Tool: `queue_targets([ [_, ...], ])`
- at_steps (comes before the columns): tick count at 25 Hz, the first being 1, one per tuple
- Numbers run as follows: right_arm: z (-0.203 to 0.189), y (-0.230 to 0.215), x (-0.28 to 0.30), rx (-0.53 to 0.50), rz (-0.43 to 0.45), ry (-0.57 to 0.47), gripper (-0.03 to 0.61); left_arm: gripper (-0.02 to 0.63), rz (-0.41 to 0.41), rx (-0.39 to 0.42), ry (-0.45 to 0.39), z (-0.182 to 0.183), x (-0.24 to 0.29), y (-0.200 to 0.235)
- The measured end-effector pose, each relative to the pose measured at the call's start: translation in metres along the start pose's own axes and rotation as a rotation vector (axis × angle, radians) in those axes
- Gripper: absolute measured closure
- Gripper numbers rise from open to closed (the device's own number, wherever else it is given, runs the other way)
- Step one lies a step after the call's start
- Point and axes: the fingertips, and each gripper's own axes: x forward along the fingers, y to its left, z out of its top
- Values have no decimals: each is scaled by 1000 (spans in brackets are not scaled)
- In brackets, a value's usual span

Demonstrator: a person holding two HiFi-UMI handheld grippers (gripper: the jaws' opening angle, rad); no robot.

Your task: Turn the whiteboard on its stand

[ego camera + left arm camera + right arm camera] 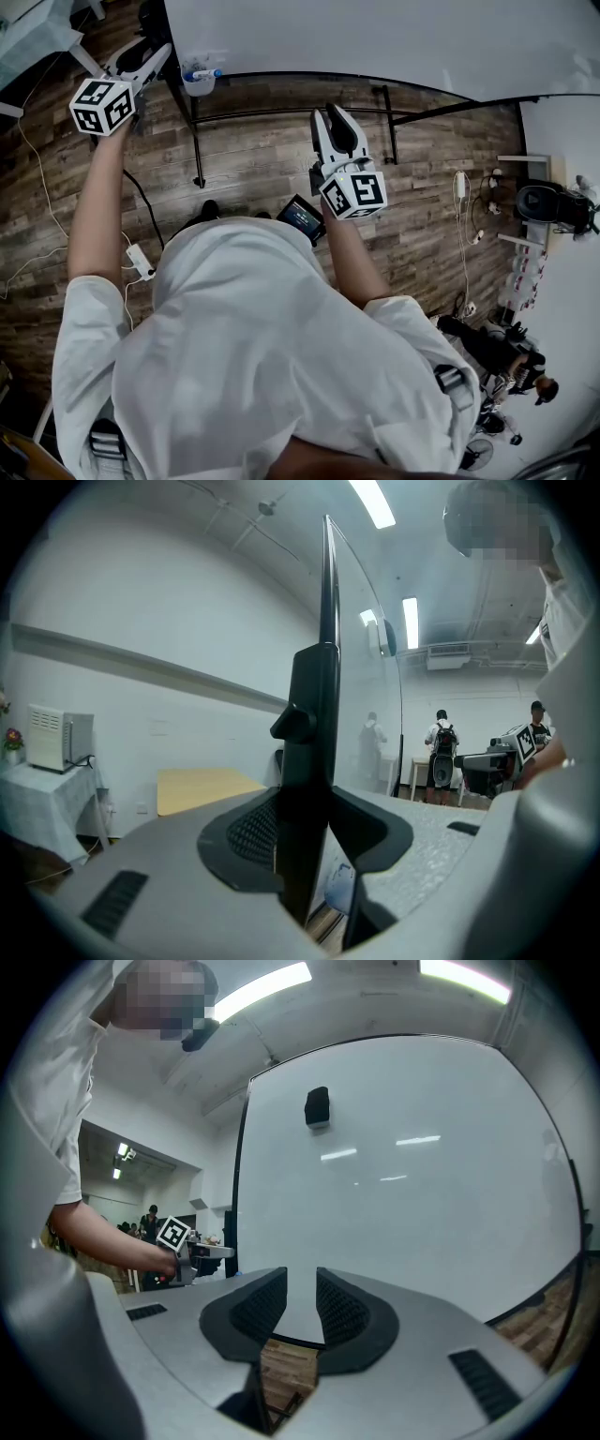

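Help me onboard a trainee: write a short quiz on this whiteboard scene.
1. True or false: the right hand-held gripper is clamped on the whiteboard.
2. What is the left hand-held gripper shut on?
A) a marker
B) the whiteboard's black edge
C) a leg of the stand
3. Fill in: seen from the head view, the floor below the board is laid in ____-look planks.

Key: 1 false, its jaws stand apart with nothing between them, facing the board's white face; 2 B; 3 wood.
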Motion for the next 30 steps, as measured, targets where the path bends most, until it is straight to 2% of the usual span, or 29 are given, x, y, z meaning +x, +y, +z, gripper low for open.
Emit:
queue_targets([
  [8,-1,2,2,-3,11,8,485,445,-1,5,7,-2,-3,-3],
  [30,-8,22,-4,-13,38,17,486,446,24,23,-2,-12,-56,1],
])
